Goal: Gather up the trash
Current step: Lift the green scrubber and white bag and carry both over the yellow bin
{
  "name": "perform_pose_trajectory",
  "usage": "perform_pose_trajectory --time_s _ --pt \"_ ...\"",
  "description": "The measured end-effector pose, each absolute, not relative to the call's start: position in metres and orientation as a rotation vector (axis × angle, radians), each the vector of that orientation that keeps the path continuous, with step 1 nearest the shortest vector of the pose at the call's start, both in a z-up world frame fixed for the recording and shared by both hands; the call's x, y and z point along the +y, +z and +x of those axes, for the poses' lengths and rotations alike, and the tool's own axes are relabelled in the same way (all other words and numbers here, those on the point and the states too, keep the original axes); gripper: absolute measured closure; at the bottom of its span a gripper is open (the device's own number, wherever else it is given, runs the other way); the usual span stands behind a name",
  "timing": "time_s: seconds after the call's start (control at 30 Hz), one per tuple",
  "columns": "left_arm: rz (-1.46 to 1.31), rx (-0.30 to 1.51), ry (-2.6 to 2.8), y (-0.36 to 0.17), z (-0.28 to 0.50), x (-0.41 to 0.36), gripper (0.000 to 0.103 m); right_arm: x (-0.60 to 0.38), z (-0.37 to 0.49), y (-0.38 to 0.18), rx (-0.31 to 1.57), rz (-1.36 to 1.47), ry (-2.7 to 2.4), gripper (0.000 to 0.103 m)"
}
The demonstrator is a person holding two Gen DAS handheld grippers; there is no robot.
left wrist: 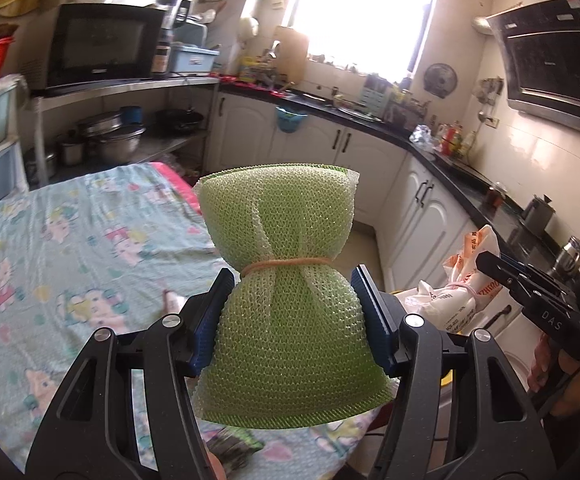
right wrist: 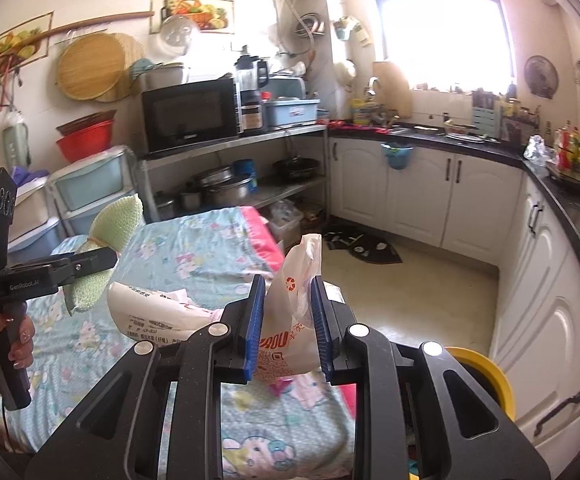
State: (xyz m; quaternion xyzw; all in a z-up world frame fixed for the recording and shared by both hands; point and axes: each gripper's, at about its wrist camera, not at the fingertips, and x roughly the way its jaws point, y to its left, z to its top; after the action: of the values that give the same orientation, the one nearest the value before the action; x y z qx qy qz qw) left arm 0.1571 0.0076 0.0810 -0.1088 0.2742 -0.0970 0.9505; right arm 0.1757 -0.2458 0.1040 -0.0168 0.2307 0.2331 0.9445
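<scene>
My left gripper (left wrist: 290, 300) is shut on a green foam net bundle (left wrist: 285, 280) tied with a rubber band, held upright above the table edge. It also shows in the right wrist view (right wrist: 105, 236), where the left gripper (right wrist: 101, 260) reaches in from the left. My right gripper (right wrist: 287, 312) is shut on a white plastic bag (right wrist: 290, 320) with orange print, holding its edge up. In the left wrist view the bag (left wrist: 466, 280) and right gripper (left wrist: 490, 264) are at the right.
A table with a cartoon-print cloth (left wrist: 69, 260) lies below. A yellow-rimmed bin (right wrist: 486, 372) stands at the table's right end. White cabinets (right wrist: 422, 192) and a black counter wrap the room. A steel shelf with a microwave (right wrist: 189, 116) stands at the back.
</scene>
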Motion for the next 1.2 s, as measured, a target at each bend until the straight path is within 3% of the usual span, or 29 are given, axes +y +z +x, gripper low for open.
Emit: perform_pose_trajectory --time_s 1.2 --pt "-0.134 0.635 -0.458 0.064 0.249 -0.14 0.05 -0.396 0.191 0.094 0.43 0.09 0.029 0.08"
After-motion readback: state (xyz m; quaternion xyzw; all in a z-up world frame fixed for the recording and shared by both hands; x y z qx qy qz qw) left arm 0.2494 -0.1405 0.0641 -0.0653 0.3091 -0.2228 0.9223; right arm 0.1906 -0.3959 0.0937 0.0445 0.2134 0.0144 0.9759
